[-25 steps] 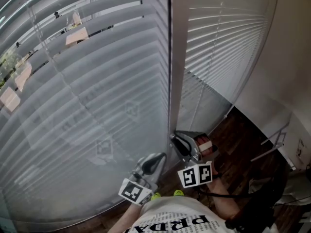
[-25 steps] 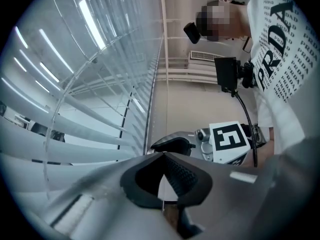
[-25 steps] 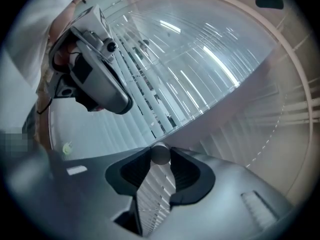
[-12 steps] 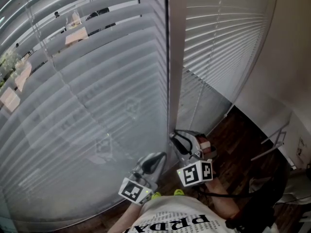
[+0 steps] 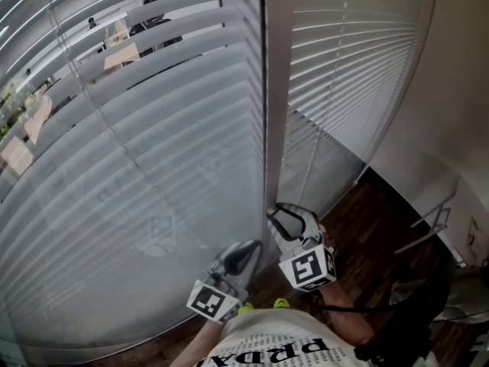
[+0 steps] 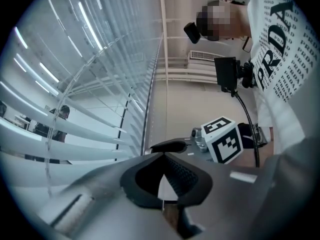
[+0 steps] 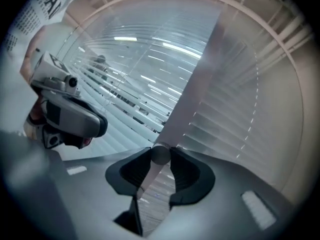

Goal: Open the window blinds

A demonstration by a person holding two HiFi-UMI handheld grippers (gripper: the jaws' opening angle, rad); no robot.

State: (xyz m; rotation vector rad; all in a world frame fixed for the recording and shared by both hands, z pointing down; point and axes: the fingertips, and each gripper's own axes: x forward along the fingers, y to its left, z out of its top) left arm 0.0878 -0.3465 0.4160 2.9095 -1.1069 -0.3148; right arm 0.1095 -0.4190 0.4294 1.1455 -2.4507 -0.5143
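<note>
While clamping the right gripper on the tilt wand, pinching its round shaft squarely between both jaws, with nothing else in the grip. Holding the left gripper clenched on nothing, tips meeting, hanging just left of the right one and slightly nearer. Running the wand's long axis roughly upright, as far as can be judged, close alongside the window post and straight through the right jaws; not making out the wand itself in the head view. Facing the task's things directly beyond the jaws: left blind on the far left, slats tilting apart at the top and showing what lies beyond the glass, lying flatter and overlapping lower down; right blind on the far right, lying shut. Judging the coming move as a twist about the wand's own axis, falling to the right gripper, being the one on it; left gripper standing nearer the left blind but touching nothing. Flagging slip of the smooth shaft as the risk.
</note>
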